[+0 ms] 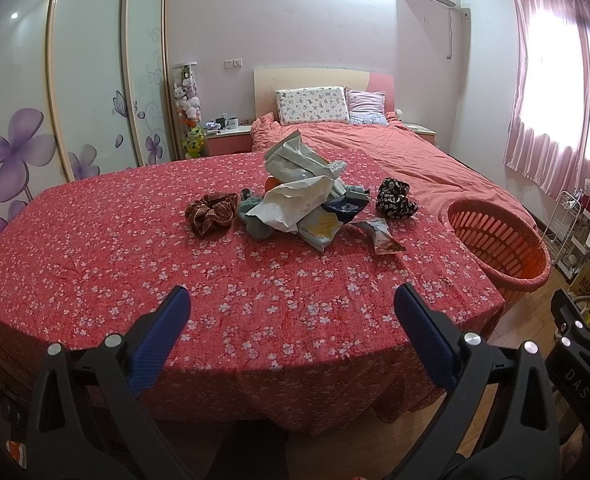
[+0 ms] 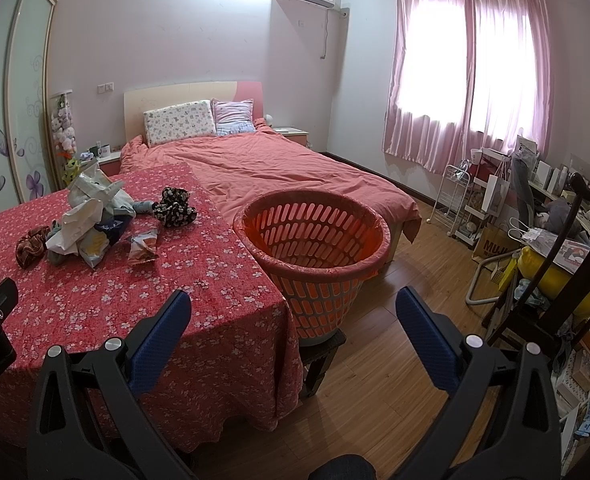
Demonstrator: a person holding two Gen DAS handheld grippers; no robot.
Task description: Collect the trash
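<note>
Crumpled white and blue wrappers (image 1: 307, 204) are seen uncollected beside the empty orange slotted plastic basket (image 2: 315, 248); both grippers' jaws are held open, nothing gripped.

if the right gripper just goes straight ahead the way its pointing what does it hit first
Most likely the orange basket: it sits dead ahead between the open fingers of the right gripper, beside the table. Depth is unclear, but nothing shows in between.

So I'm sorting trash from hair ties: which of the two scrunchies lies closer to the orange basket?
The black-and-white patterned scrunchie, right of the wrapper pile, lies nearer the basket. The brown plaid scrunchie sits on the pile's far side.
</note>
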